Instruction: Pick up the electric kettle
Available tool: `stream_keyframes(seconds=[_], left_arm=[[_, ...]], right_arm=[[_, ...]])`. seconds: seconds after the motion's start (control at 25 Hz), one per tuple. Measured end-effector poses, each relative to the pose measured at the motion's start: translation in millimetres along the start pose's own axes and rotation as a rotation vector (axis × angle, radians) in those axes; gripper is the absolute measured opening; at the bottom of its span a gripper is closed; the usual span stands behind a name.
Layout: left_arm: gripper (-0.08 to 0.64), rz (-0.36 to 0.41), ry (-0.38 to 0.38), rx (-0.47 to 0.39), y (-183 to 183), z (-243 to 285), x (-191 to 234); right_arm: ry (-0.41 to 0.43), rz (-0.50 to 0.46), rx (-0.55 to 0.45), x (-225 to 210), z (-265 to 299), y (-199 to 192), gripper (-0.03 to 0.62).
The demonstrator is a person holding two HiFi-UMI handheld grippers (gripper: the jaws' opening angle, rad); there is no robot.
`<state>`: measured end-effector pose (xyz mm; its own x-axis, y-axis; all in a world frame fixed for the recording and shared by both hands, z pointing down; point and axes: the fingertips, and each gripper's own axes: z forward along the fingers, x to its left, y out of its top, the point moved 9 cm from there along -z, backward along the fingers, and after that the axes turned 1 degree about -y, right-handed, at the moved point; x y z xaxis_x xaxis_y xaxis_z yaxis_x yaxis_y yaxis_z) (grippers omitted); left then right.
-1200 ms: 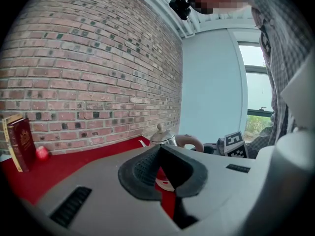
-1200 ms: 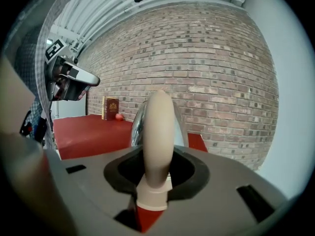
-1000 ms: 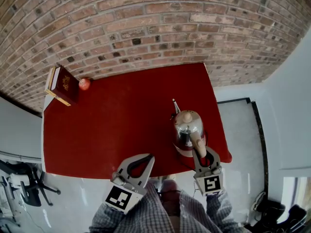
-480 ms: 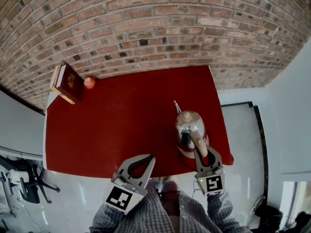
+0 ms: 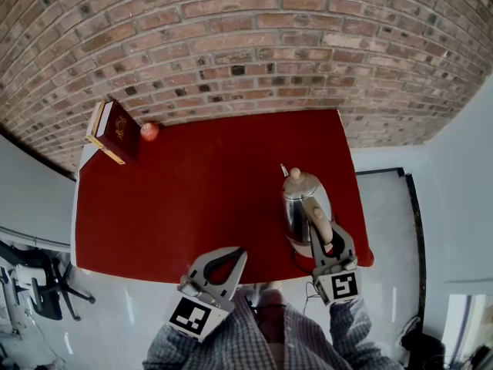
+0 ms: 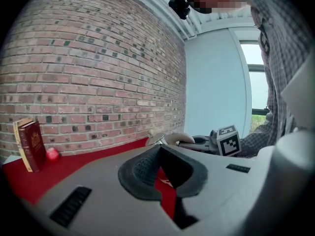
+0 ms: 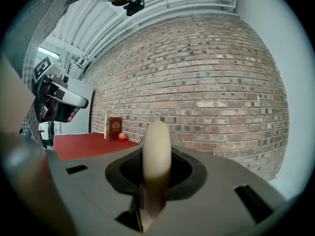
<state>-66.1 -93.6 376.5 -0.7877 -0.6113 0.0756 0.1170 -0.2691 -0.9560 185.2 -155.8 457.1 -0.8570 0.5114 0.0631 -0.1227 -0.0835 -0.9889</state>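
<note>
Care was judged due in lifting straight up the electric kettle [image 5: 303,200], at the counter's [image 5: 192,199] near right corner, pinched by its handle [image 7: 156,149] in the right gripper's [image 5: 326,240] just-closing jaws, while the left gripper's [image 5: 237,256] jaws were pressed together, empty.

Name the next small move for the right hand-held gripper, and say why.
Probably lift straight up, slowly. The right hand-held gripper has just been closing its jaws on the beige handle, pads pressing it, and the kettle stands upright near the table edge.
</note>
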Motion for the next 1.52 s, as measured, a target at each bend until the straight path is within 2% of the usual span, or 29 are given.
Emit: stream_keyframes(seconds=[0.56, 0.84, 1.16, 1.28, 1.4, 1.52], left_arm=[[0.003, -0.011, 0.053, -0.006, -3.0, -23.2, 13.6], [0.003, -0.019, 0.057, -0.012, -6.2, -30.8, 19.0], [0.003, -0.023, 0.039, -0.014, -8.6, -32.7, 22.4], [0.003, -0.023, 0.026, -0.017, -9.3, -31.0, 22.9], [0.003, -0.022, 0.010, -0.020, -8.8, -29.7, 23.4], [0.003, -0.023, -0.001, -0.028, -7.6, -28.4, 23.9]], right_arm=[[0.043, 0.010, -0.060, 11.7, 31.5, 18.0, 0.084], [0.036, 0.042, -0.074, 16.3, 32.6, 24.1, 0.083], [0.026, 0.071, -0.100, 16.9, 26.1, 39.1, 0.079], [0.029, 0.074, -0.080, 18.5, 22.3, 48.6, 0.078], [0.043, 0.078, -0.155, 17.4, 18.7, 60.8, 0.078], [0.049, 0.085, -0.181, 16.9, 14.4, 73.4, 0.078]])
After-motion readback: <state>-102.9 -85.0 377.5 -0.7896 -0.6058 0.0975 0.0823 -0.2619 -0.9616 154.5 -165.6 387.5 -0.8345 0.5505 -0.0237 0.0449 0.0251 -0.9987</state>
